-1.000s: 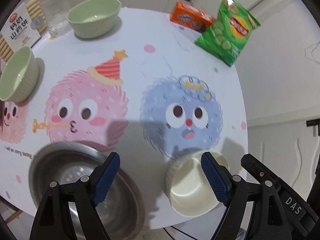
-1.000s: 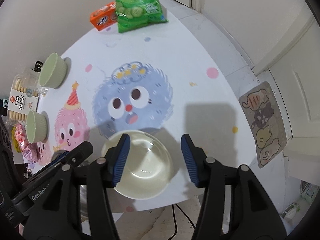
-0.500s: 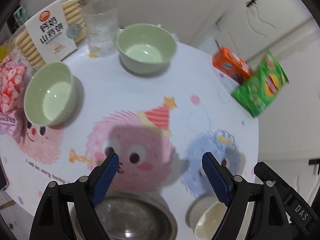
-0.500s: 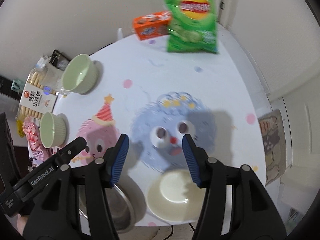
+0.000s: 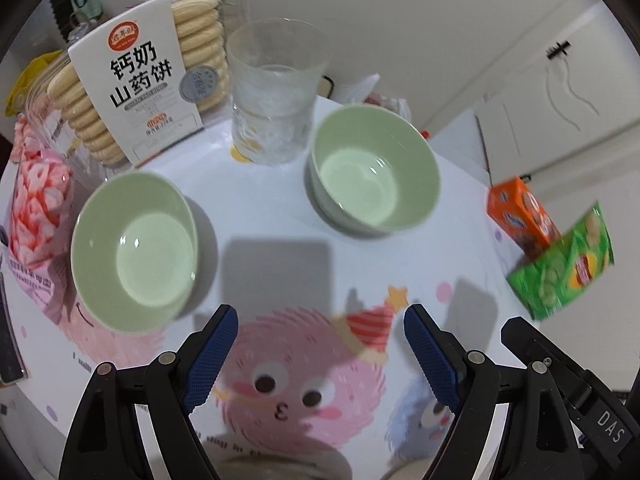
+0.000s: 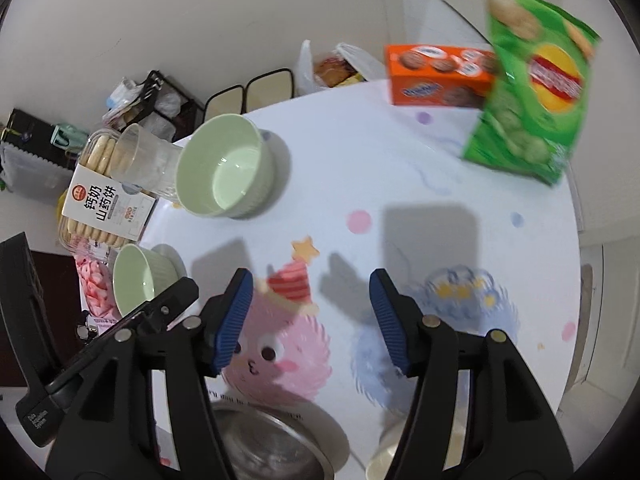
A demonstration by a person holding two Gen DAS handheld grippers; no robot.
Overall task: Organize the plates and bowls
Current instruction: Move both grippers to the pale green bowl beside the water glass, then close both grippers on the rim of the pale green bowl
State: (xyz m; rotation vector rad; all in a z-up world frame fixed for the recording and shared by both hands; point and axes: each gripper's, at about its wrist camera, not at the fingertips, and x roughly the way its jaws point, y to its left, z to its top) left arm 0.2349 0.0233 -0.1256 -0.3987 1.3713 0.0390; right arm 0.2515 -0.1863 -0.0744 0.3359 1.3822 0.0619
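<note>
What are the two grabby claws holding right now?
Nothing. The left gripper and the right gripper both have their jaws wide open over the table, with only the tablecloth showing between them.

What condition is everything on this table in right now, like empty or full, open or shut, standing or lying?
Left tongs: open, holding nothing.
Right tongs: open, holding nothing.
Near green bowl: upright, empty.
Far green bowl: upright, empty.
Glass: upright; contents cannot be told.
Steel bowl: upright, looks empty.
Biscuit tray: shut, full.
Chip bag: sealed, propped up.
Orange box: closed.
</note>
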